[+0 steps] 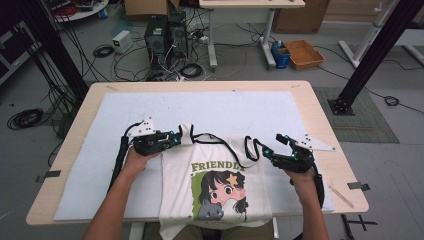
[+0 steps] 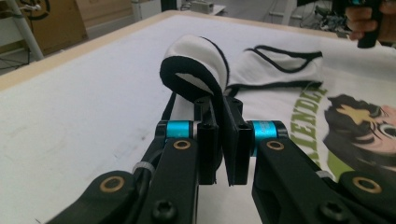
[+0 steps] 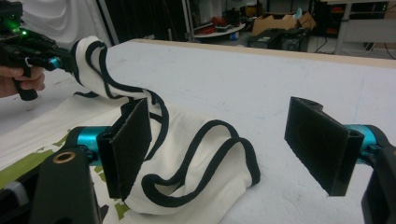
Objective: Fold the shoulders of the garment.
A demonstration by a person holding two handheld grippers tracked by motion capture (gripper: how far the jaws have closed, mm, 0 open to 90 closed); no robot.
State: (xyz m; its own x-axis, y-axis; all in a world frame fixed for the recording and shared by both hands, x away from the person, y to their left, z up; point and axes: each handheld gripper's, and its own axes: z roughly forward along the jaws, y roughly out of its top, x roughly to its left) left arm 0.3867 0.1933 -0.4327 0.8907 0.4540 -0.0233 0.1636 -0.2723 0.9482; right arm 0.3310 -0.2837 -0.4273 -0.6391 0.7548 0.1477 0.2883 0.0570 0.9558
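Cloth on matt felt, wood edge
White soft-knit tank top [image 1: 216,175], black trim; fuzzy white mat [image 1: 240,107]; pale smooth wooden table [image 1: 320,107] rim.

Far half of the white padded mat [image 1: 210,102] on the light wooden table [image 1: 320,117] is lying bare, so a gripper is getting free passage there and along both side margins. The white sleeveless shirt with black trim and a cartoon print [image 1: 217,187] is taking up the near centre, its black-edged straps [image 3: 201,154] bunching up just in front of the wide-open right gripper [image 3: 233,144]. The left gripper [image 2: 223,140], clamped on a raised shirt strap, is blocking the shirt's left shoulder.
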